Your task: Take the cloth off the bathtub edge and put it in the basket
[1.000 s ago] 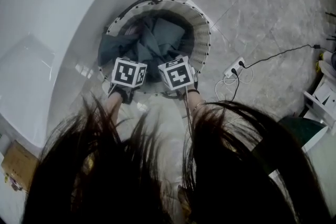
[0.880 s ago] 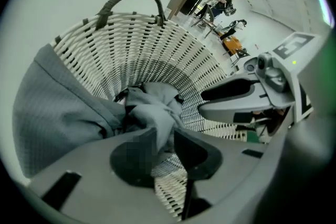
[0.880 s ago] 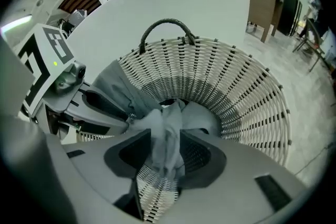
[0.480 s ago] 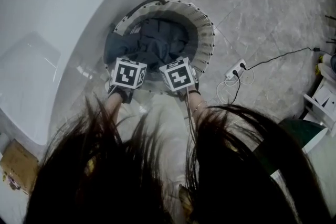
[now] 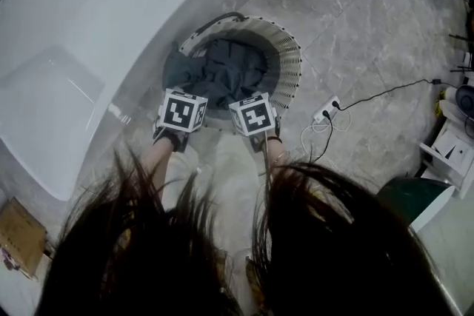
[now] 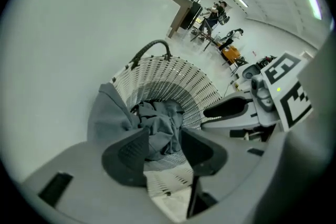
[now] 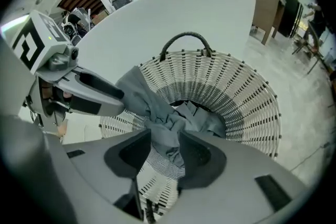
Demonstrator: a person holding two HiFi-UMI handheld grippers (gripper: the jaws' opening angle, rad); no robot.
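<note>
Grey left tool (image 6: 164, 145) and right tool (image 7: 165, 148), black-and-white marker cubes (image 5: 182, 111), long dark hair (image 5: 326, 248).

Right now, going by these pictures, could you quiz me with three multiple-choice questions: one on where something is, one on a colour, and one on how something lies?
1. The basket stands: A on the floor beside the bathtub; B inside the tub; C on a shelf.
2. The cloth is: A yellow; B grey; C red.
3. The cloth lies: A folded flat; B rolled tight; C crumpled, one part over the rim.

Answers: A, the head view shows the basket on the floor next to the tub's outer wall. B, the cloth is grey in every view. C, it sits bunched inside the basket, with a flap draped over the rim on the tub side.
</note>
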